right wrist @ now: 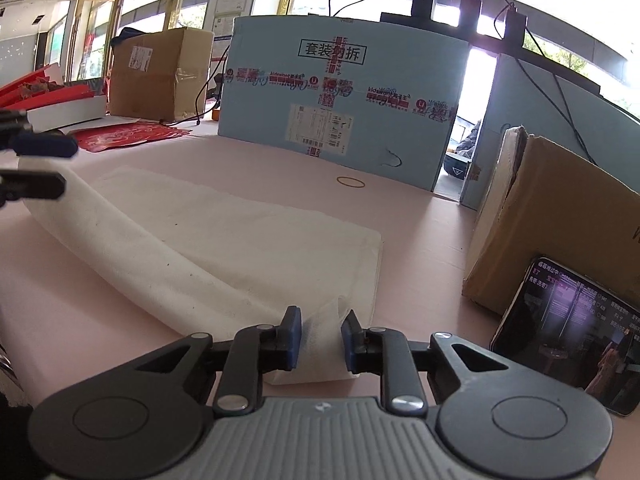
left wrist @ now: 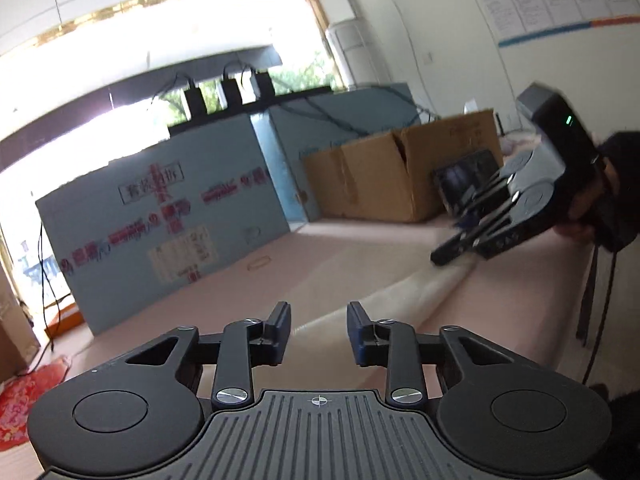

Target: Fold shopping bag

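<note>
A white non-woven shopping bag [right wrist: 224, 240] lies on the pink table [right wrist: 420, 232], its near long side curled up into a fold. My right gripper [right wrist: 320, 330] is open, its jaws standing either side of the bag's near right corner without closing on it. My left gripper [left wrist: 318, 320] is open at the bag's other end [left wrist: 384, 300]; the fold edge runs between its fingers, apart from both. In the right wrist view the left gripper's fingers [right wrist: 40, 144] show open at the far left. In the left wrist view the right gripper [left wrist: 456, 246] shows at the right.
A large light-blue carton [right wrist: 344, 92] stands at the back with a rubber band [right wrist: 351, 182] in front. A brown cardboard box [right wrist: 560, 216] and a lit phone [right wrist: 568, 332] leaning on it are at the right. Another brown box [right wrist: 160, 72] and red paper [right wrist: 132, 134] sit far left.
</note>
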